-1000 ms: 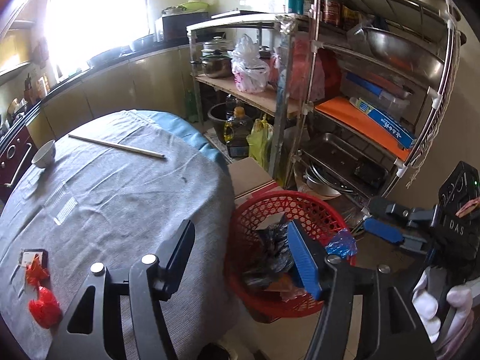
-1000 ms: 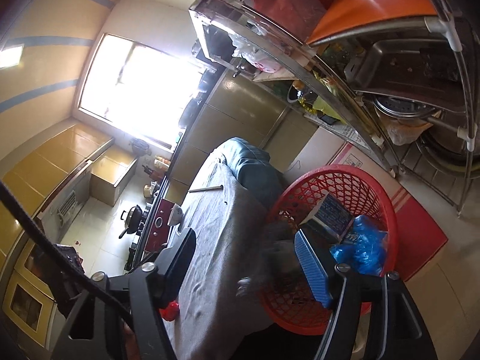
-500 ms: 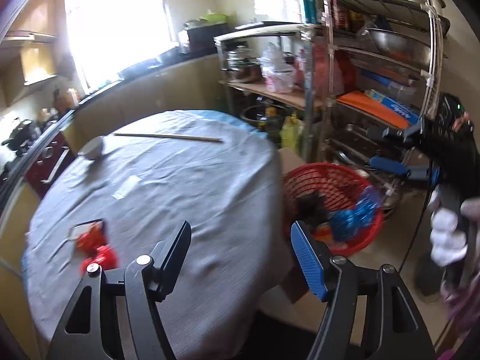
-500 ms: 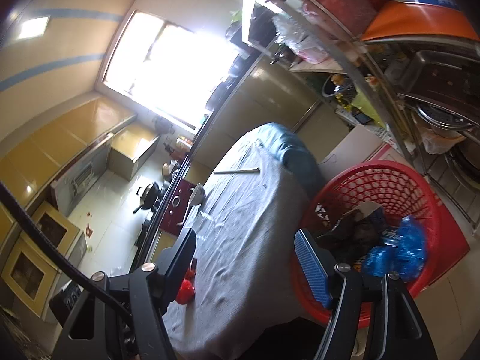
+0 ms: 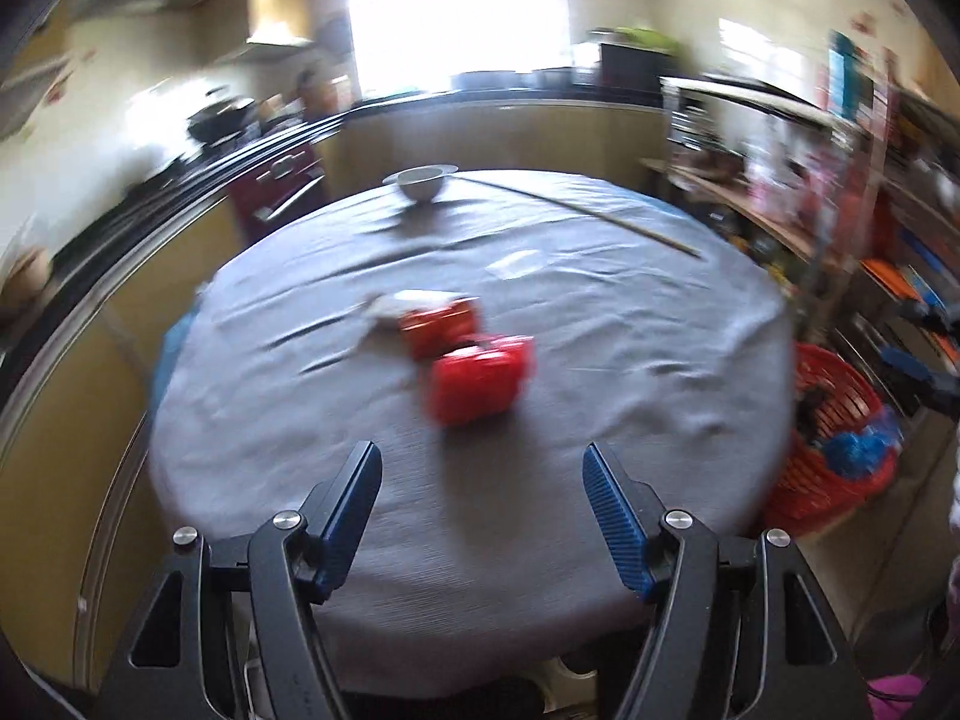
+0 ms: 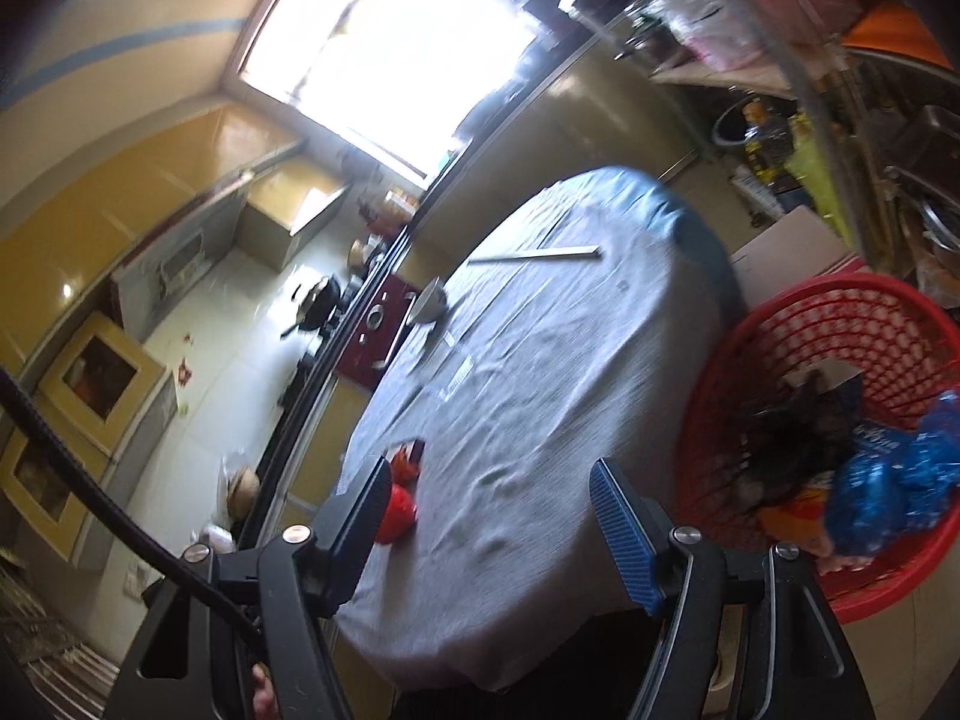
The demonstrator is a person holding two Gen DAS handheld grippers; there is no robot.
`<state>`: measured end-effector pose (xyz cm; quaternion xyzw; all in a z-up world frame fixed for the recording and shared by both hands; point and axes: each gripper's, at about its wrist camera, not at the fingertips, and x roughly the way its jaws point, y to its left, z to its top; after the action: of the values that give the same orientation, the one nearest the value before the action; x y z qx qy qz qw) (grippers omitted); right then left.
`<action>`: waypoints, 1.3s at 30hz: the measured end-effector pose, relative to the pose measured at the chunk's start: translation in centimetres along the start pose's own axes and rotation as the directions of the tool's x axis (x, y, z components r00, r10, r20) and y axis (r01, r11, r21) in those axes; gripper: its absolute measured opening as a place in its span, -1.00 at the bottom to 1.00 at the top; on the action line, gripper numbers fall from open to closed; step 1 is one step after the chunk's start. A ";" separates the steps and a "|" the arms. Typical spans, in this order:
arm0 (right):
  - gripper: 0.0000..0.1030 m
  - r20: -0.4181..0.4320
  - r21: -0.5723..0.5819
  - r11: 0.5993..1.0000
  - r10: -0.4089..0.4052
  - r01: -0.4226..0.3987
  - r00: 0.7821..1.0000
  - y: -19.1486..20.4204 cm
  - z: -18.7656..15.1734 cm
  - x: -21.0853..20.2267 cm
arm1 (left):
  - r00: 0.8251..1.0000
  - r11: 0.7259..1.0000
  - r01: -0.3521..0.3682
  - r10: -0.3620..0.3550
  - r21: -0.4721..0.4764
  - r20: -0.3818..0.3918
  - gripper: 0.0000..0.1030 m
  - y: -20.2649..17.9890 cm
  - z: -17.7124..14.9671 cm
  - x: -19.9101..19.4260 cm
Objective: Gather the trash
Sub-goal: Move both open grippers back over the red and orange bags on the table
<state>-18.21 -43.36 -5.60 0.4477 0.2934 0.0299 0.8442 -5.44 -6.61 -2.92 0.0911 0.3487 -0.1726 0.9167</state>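
Observation:
Two pieces of crumpled red trash lie on the grey-clothed round table (image 5: 600,360): one nearer (image 5: 480,378) and one behind it (image 5: 441,324) beside a white scrap. They also show in the right wrist view (image 6: 399,501). My left gripper (image 5: 483,492) is open and empty above the table's near edge, facing the red trash. My right gripper (image 6: 489,513) is open and empty over the table's edge. A red basket (image 6: 852,372) holding blue and dark trash stands on the floor right of the table, also in the left wrist view (image 5: 834,456).
A white bowl (image 5: 420,183) and a long chopstick (image 5: 576,213) lie at the table's far side. A metal shelf rack (image 5: 840,192) full of kitchenware stands to the right. A counter with a stove (image 6: 336,312) runs along the left.
My left gripper has swung left from the basket to face the red trash on the table. My right gripper has pulled back from the basket and turned toward the table. Both stay open.

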 end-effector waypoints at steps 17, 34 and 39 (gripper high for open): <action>0.41 -0.183 -0.147 0.989 -0.012 -0.015 0.983 5.2 -3.9 6.2 | 0.996 0.978 -0.079 0.068 -0.194 -0.064 0.36 7.0 -2.4 1.6; 0.41 -0.260 -0.183 0.981 0.014 -0.063 0.965 7.4 -5.1 9.4 | 0.990 0.970 -0.094 0.068 -0.224 -0.122 0.36 7.6 -2.9 3.0; 0.41 -0.304 -0.218 0.971 0.031 -0.101 0.952 8.9 -6.3 11.2 | 0.986 0.968 -0.103 0.069 -0.230 -0.152 0.36 8.0 -3.2 3.9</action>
<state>-10.40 -29.88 -6.62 0.3461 0.3969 0.1596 0.8350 -1.69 0.69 -7.54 0.0084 0.4271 -0.0831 0.9003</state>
